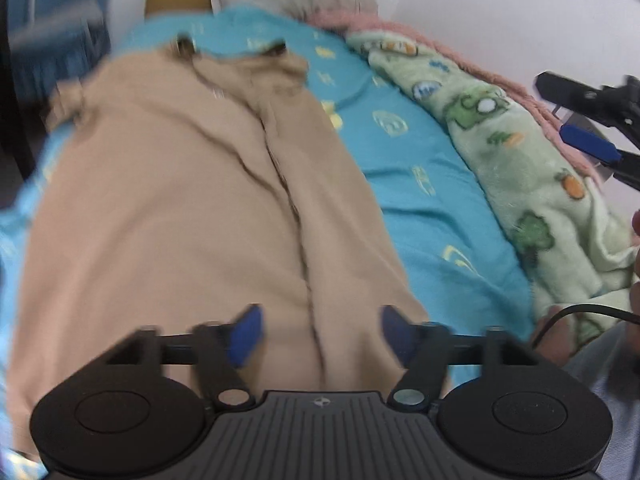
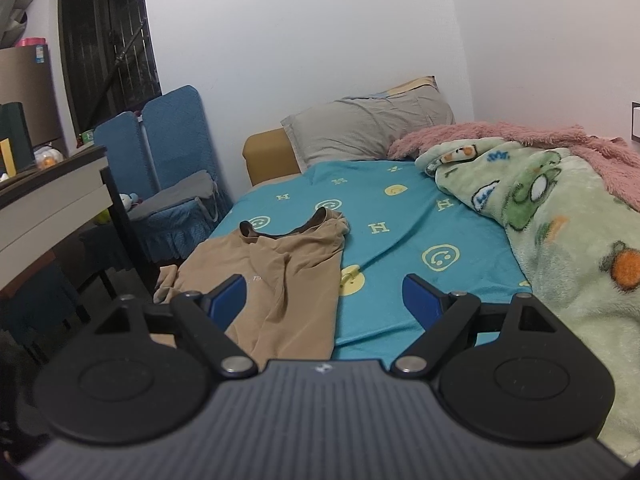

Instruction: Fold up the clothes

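A tan T-shirt [image 2: 280, 272] lies on the bed's turquoise sheet [image 2: 400, 248], which is printed with smiley faces and letter H marks. It sits toward the sheet's left side, its dark-lined neckline pointing at the grey pillow [image 2: 368, 132] by the headboard. One side is folded in over the middle, leaving a long crease down the cloth, and a sleeve trails off the bed's left edge.

The left tool [image 1: 318, 334] hangs over the shirt's lower part, its blue pads [image 1: 248, 332] apart with nothing between them, only the tan fabric below; whether they touch it cannot be told, since that view is blurred. The right tool [image 2: 326, 300] is held low near the foot of the bed, jaws wide apart and empty, one finger over the shirt's edge and the other over bare sheet. From the left wrist view the right tool [image 1: 592, 136] shows at the right edge, over the blankets.

A green cartoon-print fleece blanket [image 2: 560, 220] is heaped along the wall side of the bed, with a pink fuzzy blanket [image 2: 520, 136] behind it. A blue folding chair [image 2: 168, 160] stands left of the bed, beside a desk [image 2: 52, 200]
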`<state>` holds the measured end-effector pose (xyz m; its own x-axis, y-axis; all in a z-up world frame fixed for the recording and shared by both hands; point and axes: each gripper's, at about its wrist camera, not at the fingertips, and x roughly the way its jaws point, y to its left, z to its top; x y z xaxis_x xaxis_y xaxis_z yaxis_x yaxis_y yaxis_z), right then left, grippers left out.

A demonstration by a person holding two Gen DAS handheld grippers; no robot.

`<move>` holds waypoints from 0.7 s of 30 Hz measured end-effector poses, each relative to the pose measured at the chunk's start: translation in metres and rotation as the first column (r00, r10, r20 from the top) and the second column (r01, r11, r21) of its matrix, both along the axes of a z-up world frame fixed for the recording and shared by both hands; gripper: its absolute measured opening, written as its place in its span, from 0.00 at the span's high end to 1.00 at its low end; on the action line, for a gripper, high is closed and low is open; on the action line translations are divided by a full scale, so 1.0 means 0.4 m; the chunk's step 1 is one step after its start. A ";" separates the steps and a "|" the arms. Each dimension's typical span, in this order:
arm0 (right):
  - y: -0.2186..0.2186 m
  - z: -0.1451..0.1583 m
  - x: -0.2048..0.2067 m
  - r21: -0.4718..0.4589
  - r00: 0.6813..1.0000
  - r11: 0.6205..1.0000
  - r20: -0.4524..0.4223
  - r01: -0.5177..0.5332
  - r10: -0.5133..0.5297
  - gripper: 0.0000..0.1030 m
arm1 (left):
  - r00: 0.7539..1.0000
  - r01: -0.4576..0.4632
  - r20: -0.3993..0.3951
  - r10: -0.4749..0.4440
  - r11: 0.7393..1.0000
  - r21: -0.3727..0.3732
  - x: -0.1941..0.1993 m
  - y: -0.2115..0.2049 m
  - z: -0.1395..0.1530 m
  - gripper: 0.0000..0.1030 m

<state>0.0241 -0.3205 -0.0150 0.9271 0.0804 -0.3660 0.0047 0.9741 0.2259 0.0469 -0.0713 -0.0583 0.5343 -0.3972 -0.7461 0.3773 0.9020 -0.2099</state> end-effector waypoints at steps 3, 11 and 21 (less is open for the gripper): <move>0.003 0.002 -0.006 0.002 1.000 1.000 0.009 0.006 -0.006 0.16 | 0.997 -0.010 0.077 0.009 1.000 0.009 -0.009 0.008 0.053 0.19; -0.006 0.000 -0.005 0.015 0.999 0.999 0.016 0.041 -0.041 0.16 | 0.967 -0.046 0.249 0.051 0.999 -0.025 -0.019 0.003 0.163 0.01; -0.005 0.009 -0.028 -0.008 0.994 0.997 0.069 0.083 -0.082 0.16 | 0.938 -0.060 0.339 0.071 0.997 -0.043 0.042 -0.014 0.225 0.00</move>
